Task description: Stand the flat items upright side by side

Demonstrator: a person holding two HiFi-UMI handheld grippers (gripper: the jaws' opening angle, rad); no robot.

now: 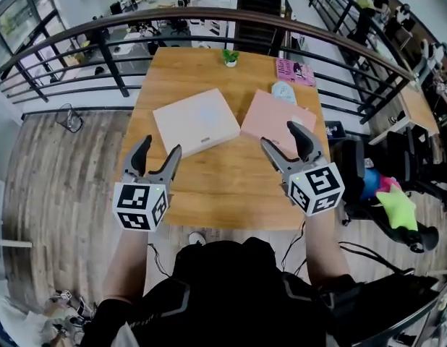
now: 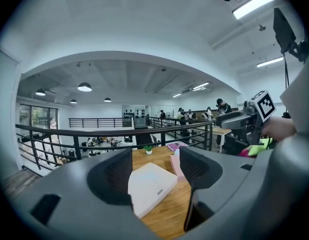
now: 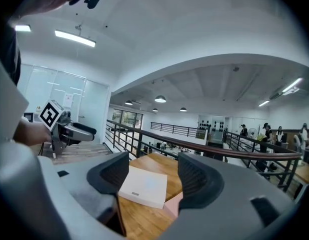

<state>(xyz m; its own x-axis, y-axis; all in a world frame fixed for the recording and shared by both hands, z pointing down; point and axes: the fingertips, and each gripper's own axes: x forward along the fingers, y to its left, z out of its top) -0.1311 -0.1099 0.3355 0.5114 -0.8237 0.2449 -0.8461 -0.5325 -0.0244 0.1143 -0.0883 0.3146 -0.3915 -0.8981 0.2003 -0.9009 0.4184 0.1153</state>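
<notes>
Fingers [image 1: 169,166] of the left gripper [image 1: 160,147] stand wide apart with nothing between them in the head view, and so do those of the right gripper [image 1: 280,136]; both grippers hover over the near part of the wooden table [image 1: 231,190]. Ahead of them the white box [image 1: 196,121] lies flat near the table's middle, and the pink box [image 1: 274,118] lies flat just beside it on the right, its near edge partly covered by the right gripper's fingers. Farther back stand a small potted plant [image 1: 230,58] at the far edge and a pink booklet [image 1: 295,71] at the far right corner, with a pale blue item [image 1: 284,91] just beyond the pink box. Left gripper view: the jaws are spread and grip nothing; through the gap the white box shows flat on the wood, the pink box behind it to the right. Right gripper view: the jaws are likewise apart and empty, with the white box flat on the table ahead and a corner of the pink box low by the right jaw.
</notes>
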